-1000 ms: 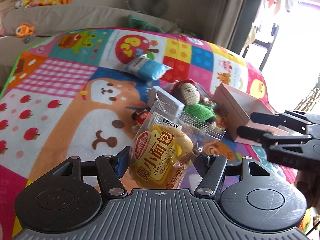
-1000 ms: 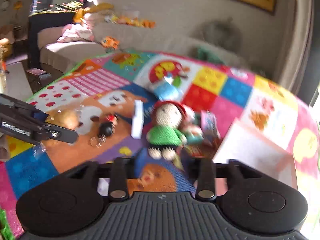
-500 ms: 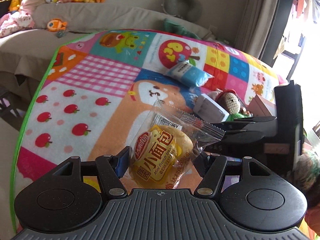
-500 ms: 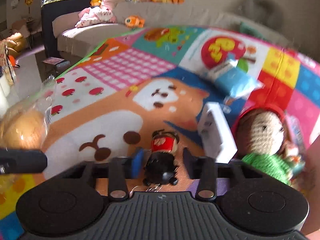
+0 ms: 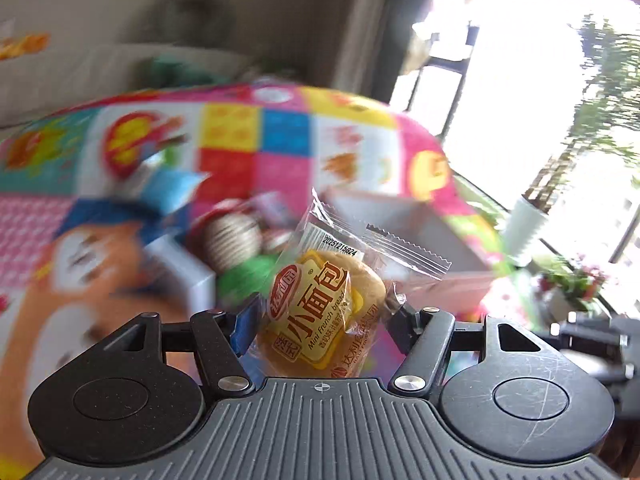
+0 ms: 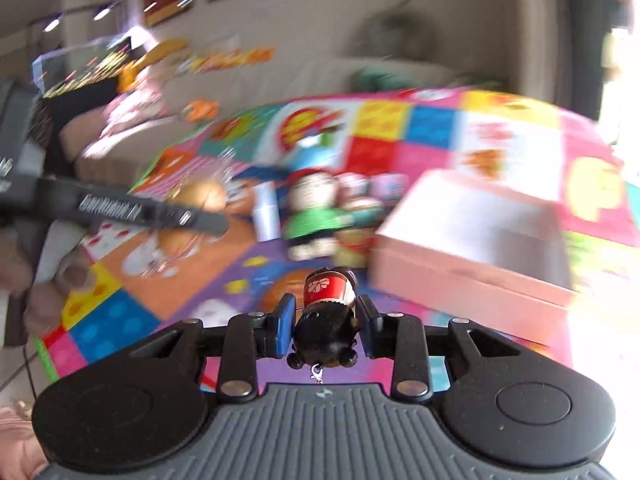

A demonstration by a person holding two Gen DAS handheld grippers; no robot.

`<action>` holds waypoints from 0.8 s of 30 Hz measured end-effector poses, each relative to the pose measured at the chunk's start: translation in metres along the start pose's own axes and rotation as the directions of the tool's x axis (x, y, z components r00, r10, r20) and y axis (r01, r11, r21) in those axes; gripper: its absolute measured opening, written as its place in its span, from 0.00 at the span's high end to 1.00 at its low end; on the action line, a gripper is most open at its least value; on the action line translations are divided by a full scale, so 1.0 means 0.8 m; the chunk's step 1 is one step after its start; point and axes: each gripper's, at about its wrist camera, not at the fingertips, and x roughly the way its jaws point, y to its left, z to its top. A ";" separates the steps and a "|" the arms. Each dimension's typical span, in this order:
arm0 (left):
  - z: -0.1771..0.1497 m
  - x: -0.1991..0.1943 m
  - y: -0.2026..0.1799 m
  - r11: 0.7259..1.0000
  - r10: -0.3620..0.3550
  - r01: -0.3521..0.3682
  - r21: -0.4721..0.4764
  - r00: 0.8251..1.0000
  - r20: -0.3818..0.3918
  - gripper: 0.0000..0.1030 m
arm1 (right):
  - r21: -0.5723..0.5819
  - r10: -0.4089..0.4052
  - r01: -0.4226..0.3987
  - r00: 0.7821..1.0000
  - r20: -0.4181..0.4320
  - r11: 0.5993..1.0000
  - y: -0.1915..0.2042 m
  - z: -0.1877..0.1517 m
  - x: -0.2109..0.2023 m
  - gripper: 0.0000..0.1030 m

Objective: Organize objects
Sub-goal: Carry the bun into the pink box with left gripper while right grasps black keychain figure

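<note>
Both claws (image 5: 320,316) (image 6: 326,320) laden, angled downward

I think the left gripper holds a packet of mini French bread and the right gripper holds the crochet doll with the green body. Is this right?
Not quite. The right gripper holds a small black and red figurine, as the right wrist view shows; the crochet doll lies on the mat. The left gripper does hold the mini French bread packet.

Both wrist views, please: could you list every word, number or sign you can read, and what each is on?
"小面包": bread packet, front label.
"Mini French bread": same label, under the big characters.
"20251215024": printed strip at the packet's top.
Red oval logo and bottom line of characters on the packet: too small to read.
White lettering on the left gripper's finger, right wrist view: blurred, unreadable.
</note>
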 end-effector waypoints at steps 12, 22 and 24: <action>0.067 0.265 -0.083 0.986 -0.088 0.036 -0.162 0.943 -0.321 0.32 | 0.184 -0.142 0.123 0.985 0.095 0.975 -0.088 -0.036 -0.033 0.69; 0.069 0.182 -0.081 0.997 -0.008 0.018 0.075 0.990 -0.138 0.37 | 0.245 -0.189 0.169 0.980 0.061 0.955 -0.117 -0.056 -0.012 0.69; 0.059 0.145 -0.071 0.995 -0.029 0.035 0.099 0.998 -0.061 0.37 | 0.252 -0.194 0.167 0.977 0.085 0.953 -0.119 -0.048 -0.012 0.69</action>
